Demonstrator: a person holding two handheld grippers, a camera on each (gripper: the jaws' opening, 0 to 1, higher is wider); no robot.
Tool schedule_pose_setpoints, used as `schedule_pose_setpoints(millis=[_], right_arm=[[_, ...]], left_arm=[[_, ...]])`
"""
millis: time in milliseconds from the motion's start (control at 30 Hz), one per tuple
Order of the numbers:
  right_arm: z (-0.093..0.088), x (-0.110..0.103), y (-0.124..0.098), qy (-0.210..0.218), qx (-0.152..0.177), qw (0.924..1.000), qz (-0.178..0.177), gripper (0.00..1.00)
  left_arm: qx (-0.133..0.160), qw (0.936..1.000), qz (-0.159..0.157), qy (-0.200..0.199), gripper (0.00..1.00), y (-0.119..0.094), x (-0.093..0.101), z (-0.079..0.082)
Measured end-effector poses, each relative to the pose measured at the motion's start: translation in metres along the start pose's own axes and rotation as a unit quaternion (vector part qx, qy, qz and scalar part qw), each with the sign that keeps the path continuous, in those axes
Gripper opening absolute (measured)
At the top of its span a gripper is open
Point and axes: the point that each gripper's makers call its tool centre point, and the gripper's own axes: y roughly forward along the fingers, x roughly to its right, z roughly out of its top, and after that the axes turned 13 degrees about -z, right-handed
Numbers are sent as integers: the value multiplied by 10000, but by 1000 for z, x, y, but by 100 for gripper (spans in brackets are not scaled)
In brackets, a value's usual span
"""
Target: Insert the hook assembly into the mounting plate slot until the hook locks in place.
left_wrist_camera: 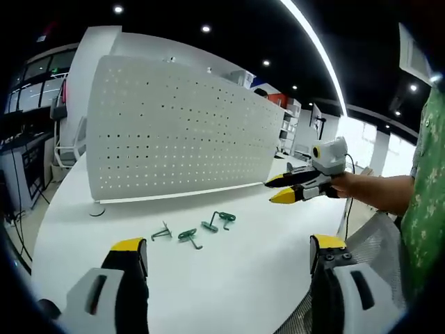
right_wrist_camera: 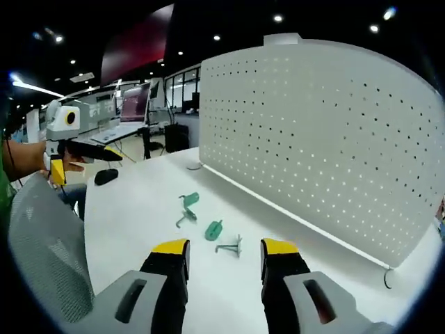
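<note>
Two grippers are empty at this moment, so your step in hand, as I judge it, is to reach and pick one hook. In the left gripper view your left gripper [left_wrist_camera: 228, 252] stands at the bottom of the frame with its jaws wide apart and nothing between them. In the right gripper view your right gripper [right_wrist_camera: 224, 250] is at the bottom centre, also released, jaws spread, with nothing held.

Just beyond the jaws, three green hooks lie flat on the white table [left_wrist_camera: 236, 292], near the middle of each frame: the nearest hook [right_wrist_camera: 230, 245], the middle hook [right_wrist_camera: 213, 229] and the farthest hook [right_wrist_camera: 187, 207]. They form a loose row. In the right gripper view the row and each long axis run roughly from lower right to upper left; which end is the curved one I cannot tell for sure.

Come down over one hook across its long axis, and grip the stem, so the insertion end stays free.

Farther back stands the pegboard [right_wrist_camera: 327, 132], upright, filling the upper right. Keep the hooks and this plate in view.
</note>
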Motion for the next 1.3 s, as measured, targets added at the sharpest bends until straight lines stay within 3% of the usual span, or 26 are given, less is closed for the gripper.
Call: schedule_pose_setpoints(millis=[367,1300], right_arm=[[-15,-1,21,-222,-232,9994,83,36],[-42,-2,62,-264,-574,9977,262,19]], left_arm=[[-42,10000,2,-31,99,3,0,-3],[-168,9997,-7,-186,97,11,-3,-13]])
